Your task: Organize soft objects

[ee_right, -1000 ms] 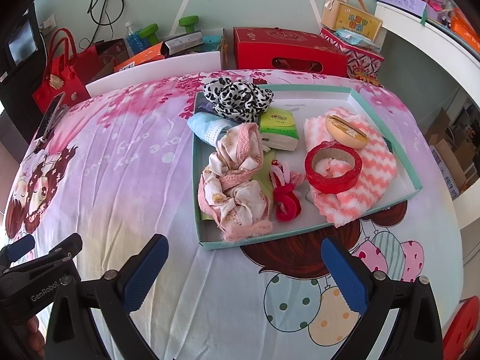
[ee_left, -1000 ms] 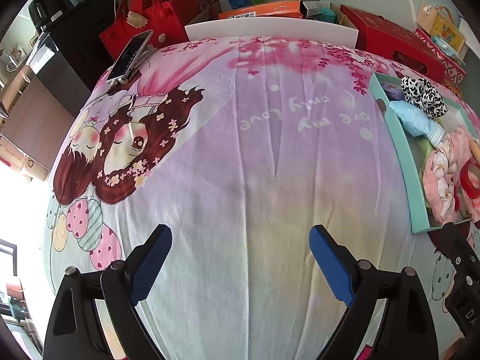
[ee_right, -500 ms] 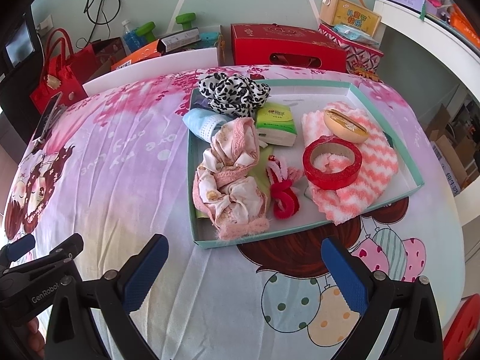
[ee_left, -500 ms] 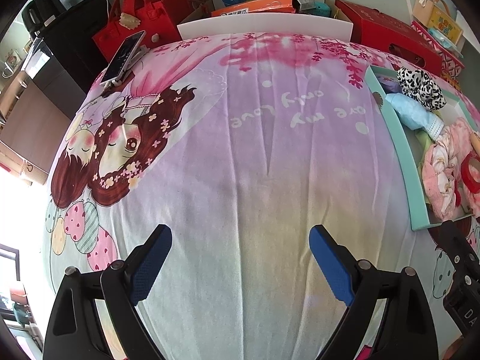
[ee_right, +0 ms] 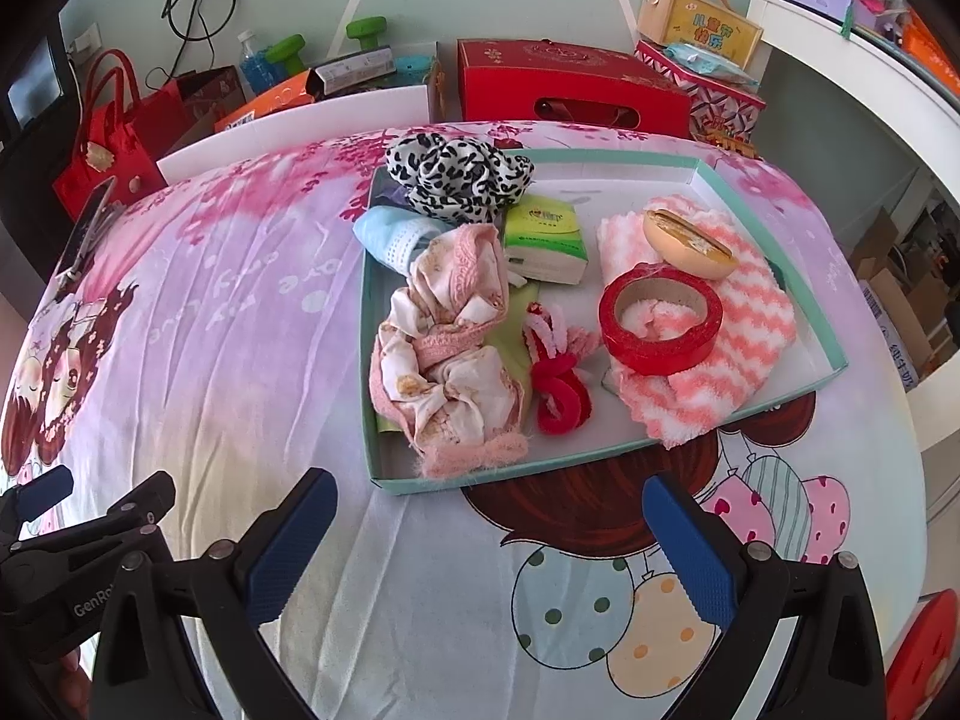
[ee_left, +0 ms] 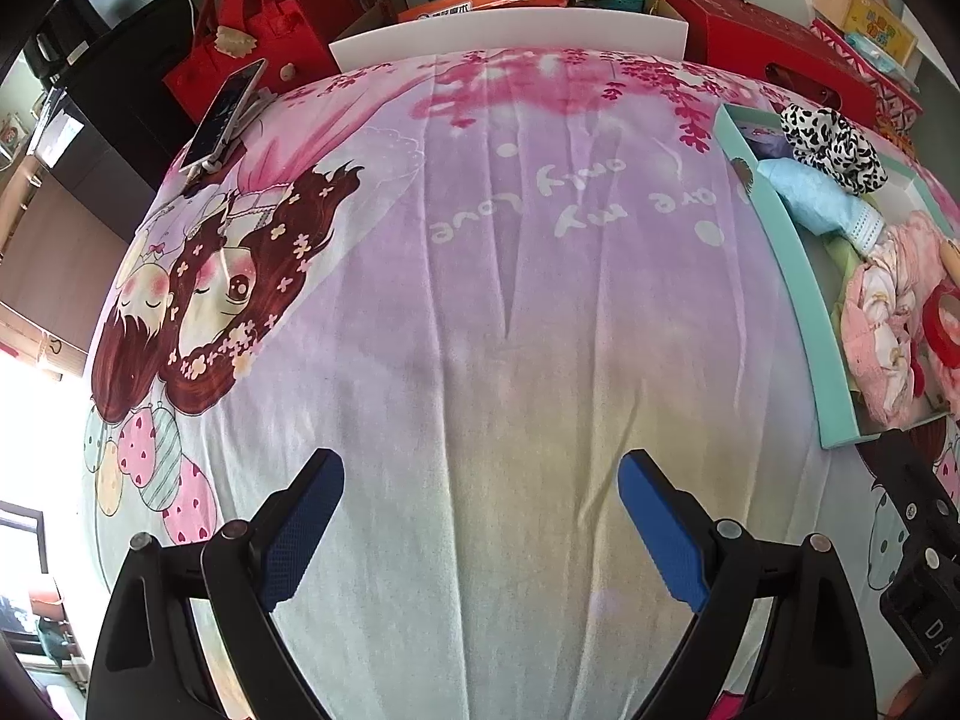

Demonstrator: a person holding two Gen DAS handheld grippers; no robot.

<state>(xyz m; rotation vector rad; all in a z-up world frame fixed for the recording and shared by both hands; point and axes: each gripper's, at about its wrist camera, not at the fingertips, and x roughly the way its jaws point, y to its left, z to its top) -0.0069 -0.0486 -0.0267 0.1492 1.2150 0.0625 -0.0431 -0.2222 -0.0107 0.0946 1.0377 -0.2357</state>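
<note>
Cartoon-print bedsheet (ee_left: 480, 312), teal tray (ee_right: 774, 234) on it, red gift boxes (ee_right: 570, 87) behind

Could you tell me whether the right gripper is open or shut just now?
Open: the right gripper has its blue pads wide apart, empty, short of the tray.

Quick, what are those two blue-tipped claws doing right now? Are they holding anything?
Left gripper: open, holding nothing, over the bedsheet.
Right gripper: open, holding nothing, just short of the tray.
</note>
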